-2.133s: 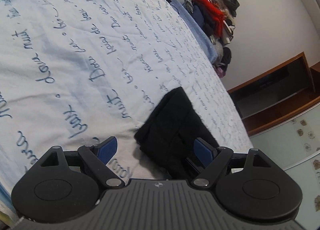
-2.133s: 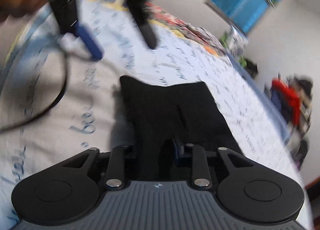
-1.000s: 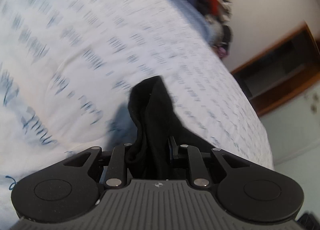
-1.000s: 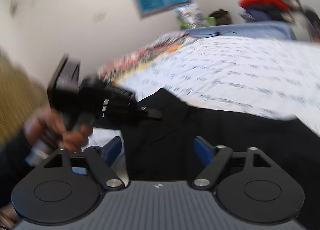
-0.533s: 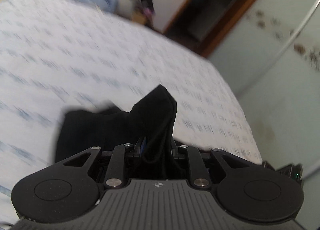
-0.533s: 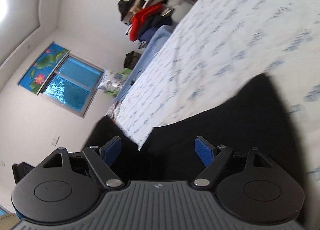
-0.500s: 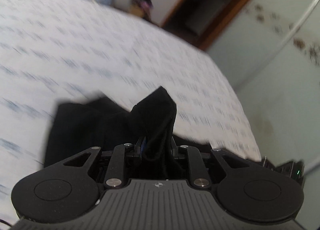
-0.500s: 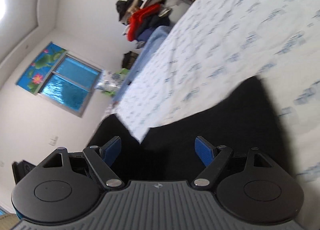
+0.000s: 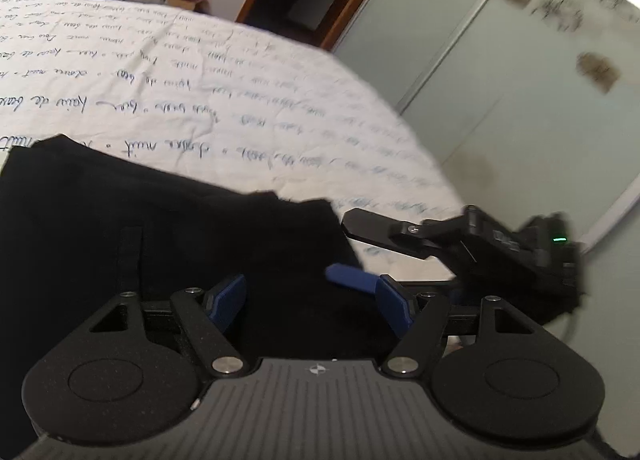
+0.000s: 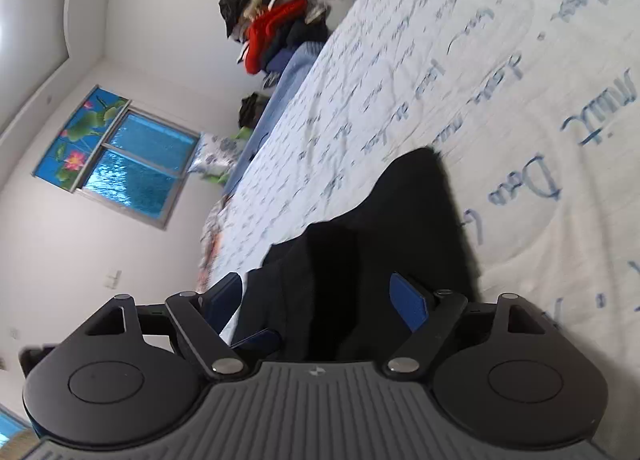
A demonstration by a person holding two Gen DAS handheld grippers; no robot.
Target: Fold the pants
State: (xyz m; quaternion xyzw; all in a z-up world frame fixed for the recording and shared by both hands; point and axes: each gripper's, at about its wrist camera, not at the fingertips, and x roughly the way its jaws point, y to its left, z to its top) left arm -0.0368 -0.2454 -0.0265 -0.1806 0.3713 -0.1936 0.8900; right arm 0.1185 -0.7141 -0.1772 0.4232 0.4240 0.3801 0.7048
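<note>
1. Plainly, the black fabric pants [image 9: 168, 227] lie folded into a compact dark slab on the white bed sheet printed with blue handwriting [image 9: 248, 111]; the near edge sits right under both tools, presumably because a fold has just been laid down there.
2. The left gripper [image 9: 310, 300] hangs low over the cloth with its blue pads [image 9: 226, 298] spreading apart; cloth lies beneath and between them but neither pad presses on it, which reads as a release.
3. The right gripper [image 10: 320, 302] stands wide too, rolled onto its side, black fabric showing in the gap without being pinched; in the left view it juts in from the right, just beside the pants' corner.
4. Farther off, a heap of red and dark clothes [image 10: 280, 23] and a blue-glazed window [image 10: 132, 159] sit well apart.
</note>
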